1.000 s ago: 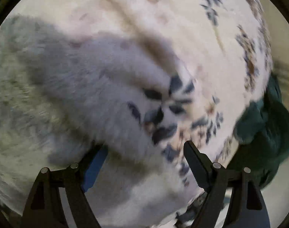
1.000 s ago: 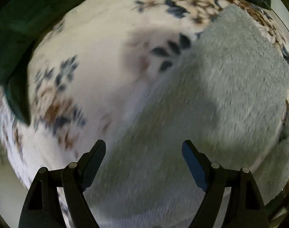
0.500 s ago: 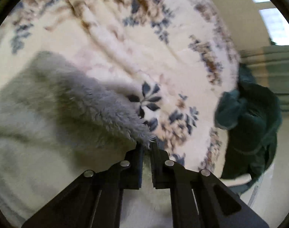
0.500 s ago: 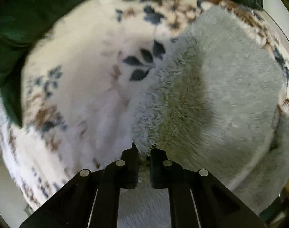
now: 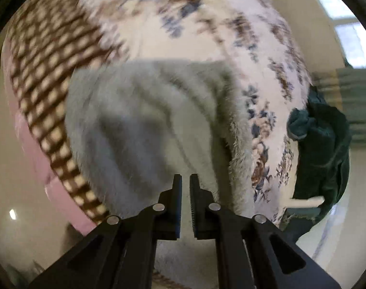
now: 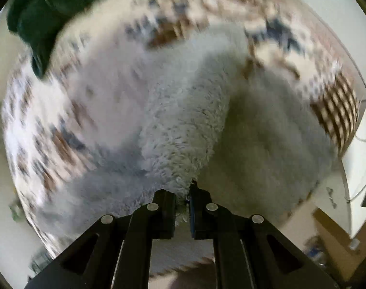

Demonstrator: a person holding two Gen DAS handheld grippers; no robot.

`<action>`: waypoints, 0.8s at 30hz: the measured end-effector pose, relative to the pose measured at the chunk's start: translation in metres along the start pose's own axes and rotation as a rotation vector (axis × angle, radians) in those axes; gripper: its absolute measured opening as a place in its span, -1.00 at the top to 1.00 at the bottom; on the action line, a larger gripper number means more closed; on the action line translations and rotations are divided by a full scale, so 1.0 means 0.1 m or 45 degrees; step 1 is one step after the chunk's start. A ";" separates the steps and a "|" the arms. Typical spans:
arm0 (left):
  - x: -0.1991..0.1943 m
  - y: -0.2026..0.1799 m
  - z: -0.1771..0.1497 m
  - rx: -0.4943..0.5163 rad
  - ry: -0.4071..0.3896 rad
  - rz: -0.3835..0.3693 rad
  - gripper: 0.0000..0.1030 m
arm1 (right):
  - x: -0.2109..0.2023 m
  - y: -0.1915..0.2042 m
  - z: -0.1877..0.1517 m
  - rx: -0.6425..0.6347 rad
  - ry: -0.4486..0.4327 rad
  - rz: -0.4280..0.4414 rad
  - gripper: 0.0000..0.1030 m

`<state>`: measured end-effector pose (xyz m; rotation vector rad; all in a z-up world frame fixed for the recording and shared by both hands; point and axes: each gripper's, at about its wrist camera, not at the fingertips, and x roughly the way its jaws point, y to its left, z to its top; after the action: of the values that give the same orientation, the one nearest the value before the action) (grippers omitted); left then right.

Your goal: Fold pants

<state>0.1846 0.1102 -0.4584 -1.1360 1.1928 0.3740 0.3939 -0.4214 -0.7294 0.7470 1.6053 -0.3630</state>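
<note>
The pants (image 5: 144, 125) are grey and fluffy and lie on a floral bed cover (image 5: 207, 31). My left gripper (image 5: 185, 180) is shut on an edge of the pants and holds it lifted, the cloth draping away in front. In the right wrist view the same fluffy pants (image 6: 183, 125) hang from my right gripper (image 6: 183, 190), which is shut on another edge of them. Both views are blurred by motion.
A dark green garment (image 5: 322, 149) hangs at the bed's right side, and shows at the upper left in the right wrist view (image 6: 43, 12). A brown checked blanket (image 5: 45, 77) with a pink edge lies at the left. Pale floor lies beyond the bed.
Both grippers were open over the pants one second ago, then closed on the edges. Since then both have lifted the cloth up and back, away from the bed.
</note>
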 end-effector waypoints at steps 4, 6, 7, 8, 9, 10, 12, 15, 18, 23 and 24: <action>0.36 -0.31 0.18 0.033 0.086 -0.066 -0.18 | 0.31 -0.22 -0.10 0.120 0.043 0.052 -0.17; 0.50 -0.60 0.28 0.133 0.082 -0.118 -0.81 | 0.24 -0.23 -0.19 0.140 -0.035 0.102 -0.30; 0.55 -0.71 0.32 0.172 0.080 -0.118 -0.81 | 0.18 -0.22 -0.23 0.141 -0.061 0.105 -0.30; 0.66 -0.86 0.39 0.220 0.079 -0.100 -0.81 | 0.11 -0.21 -0.29 0.143 -0.100 0.117 -0.30; 0.77 -0.95 0.46 0.250 0.082 -0.078 -0.82 | 0.07 -0.20 -0.33 0.157 -0.122 0.129 -0.30; 0.94 -1.05 0.57 0.258 0.082 -0.021 -0.82 | 0.04 -0.21 -0.37 0.173 -0.137 0.143 -0.30; 1.17 -1.07 0.71 0.255 0.091 0.023 -0.81 | 0.00 -0.22 -0.45 0.217 -0.165 0.170 -0.30; 1.44 -1.06 0.86 0.276 0.082 0.032 0.42 | 0.00 -0.13 -0.45 0.223 -0.196 0.148 -0.30; 1.27 -0.97 0.87 0.343 0.016 -0.057 0.85 | 0.04 0.01 -0.36 0.193 -0.201 0.141 -0.30; 0.50 -0.58 0.63 0.446 -0.092 -0.133 0.85 | 0.15 0.19 -0.39 0.089 -0.208 0.091 -0.30; 0.38 -0.45 0.59 0.419 -0.086 -0.130 0.85 | 0.15 0.18 -0.44 0.082 -0.201 0.102 -0.30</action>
<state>0.2647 0.1286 -0.4730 -0.8867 1.0859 0.1296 0.3720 -0.3774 -0.7323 0.8090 1.4166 -0.4071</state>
